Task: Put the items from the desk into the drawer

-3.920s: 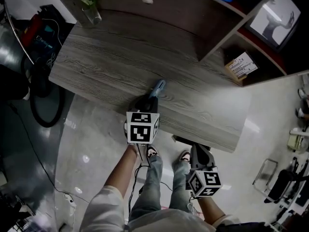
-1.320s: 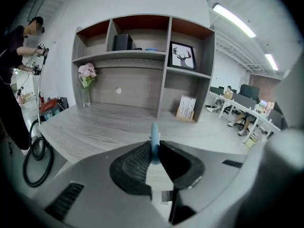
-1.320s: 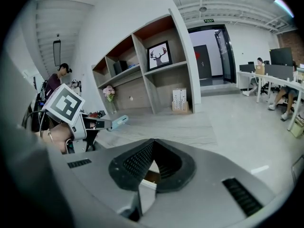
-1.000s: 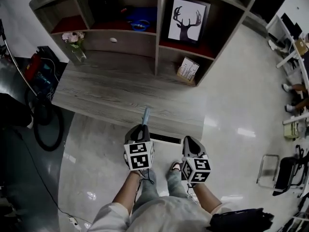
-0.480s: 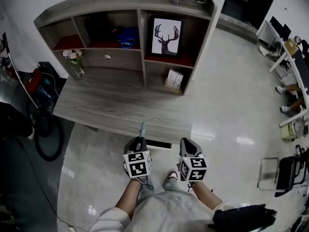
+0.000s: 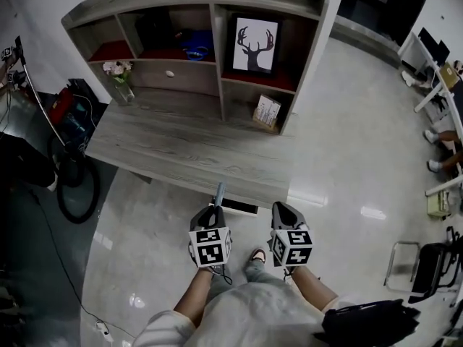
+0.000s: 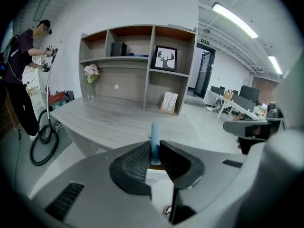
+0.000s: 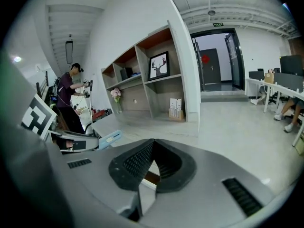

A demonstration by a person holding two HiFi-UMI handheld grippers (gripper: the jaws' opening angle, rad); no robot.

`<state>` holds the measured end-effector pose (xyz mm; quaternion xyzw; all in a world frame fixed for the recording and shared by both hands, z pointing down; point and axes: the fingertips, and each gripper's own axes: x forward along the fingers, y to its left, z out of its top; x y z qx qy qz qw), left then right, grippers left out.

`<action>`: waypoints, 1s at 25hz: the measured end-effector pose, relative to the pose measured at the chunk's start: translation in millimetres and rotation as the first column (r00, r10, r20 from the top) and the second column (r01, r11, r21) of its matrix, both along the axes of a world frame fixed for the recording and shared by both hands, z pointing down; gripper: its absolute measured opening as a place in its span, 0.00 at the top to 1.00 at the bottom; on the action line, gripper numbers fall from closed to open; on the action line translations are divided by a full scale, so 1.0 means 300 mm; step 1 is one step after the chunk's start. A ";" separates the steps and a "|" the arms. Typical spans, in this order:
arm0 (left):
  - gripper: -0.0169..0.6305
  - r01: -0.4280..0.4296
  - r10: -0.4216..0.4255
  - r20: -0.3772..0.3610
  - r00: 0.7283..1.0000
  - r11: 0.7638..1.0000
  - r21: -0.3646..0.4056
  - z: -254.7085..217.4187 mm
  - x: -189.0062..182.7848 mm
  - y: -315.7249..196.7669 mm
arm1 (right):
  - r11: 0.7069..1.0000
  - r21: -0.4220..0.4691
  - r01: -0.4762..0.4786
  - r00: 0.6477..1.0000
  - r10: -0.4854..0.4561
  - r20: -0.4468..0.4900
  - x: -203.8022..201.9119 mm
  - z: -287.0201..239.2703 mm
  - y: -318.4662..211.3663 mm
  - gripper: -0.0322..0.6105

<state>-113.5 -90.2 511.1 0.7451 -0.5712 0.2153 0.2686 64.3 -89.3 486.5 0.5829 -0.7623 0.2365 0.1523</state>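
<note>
Left gripper [image 7: 154,152] clamps one slim blue item [image 7: 154,136], perhaps a pen; right gripper [image 8: 153,147] closed, empty

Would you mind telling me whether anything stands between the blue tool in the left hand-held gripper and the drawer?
The drawer is shut, so its own front bars the blue tool. A flower vase stands on the desk before the drawer's left end; nothing else visible lies between.

Vase [image 6: 119,78] on desk [image 6: 181,147], left of drawer [image 6: 184,76]
</note>
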 end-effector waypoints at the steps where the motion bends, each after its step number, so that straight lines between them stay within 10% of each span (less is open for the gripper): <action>1: 0.87 0.007 -0.007 0.000 1.000 1.000 -0.011 0.017 -0.001 0.009 | 1.000 -0.003 0.011 1.000 -0.011 0.000 -0.004 0.008 -0.003 0.95; 15: 0.87 0.095 -0.095 0.002 0.995 0.988 -0.120 0.219 -0.049 0.136 | 0.992 -0.067 0.106 0.994 -0.106 0.001 -0.093 0.161 -0.032 0.95; 25: 0.87 -0.004 0.009 0.020 1.000 0.974 -0.225 0.377 -0.046 0.141 | 0.993 -0.102 0.067 0.998 -0.067 0.009 -0.126 0.255 -0.020 0.95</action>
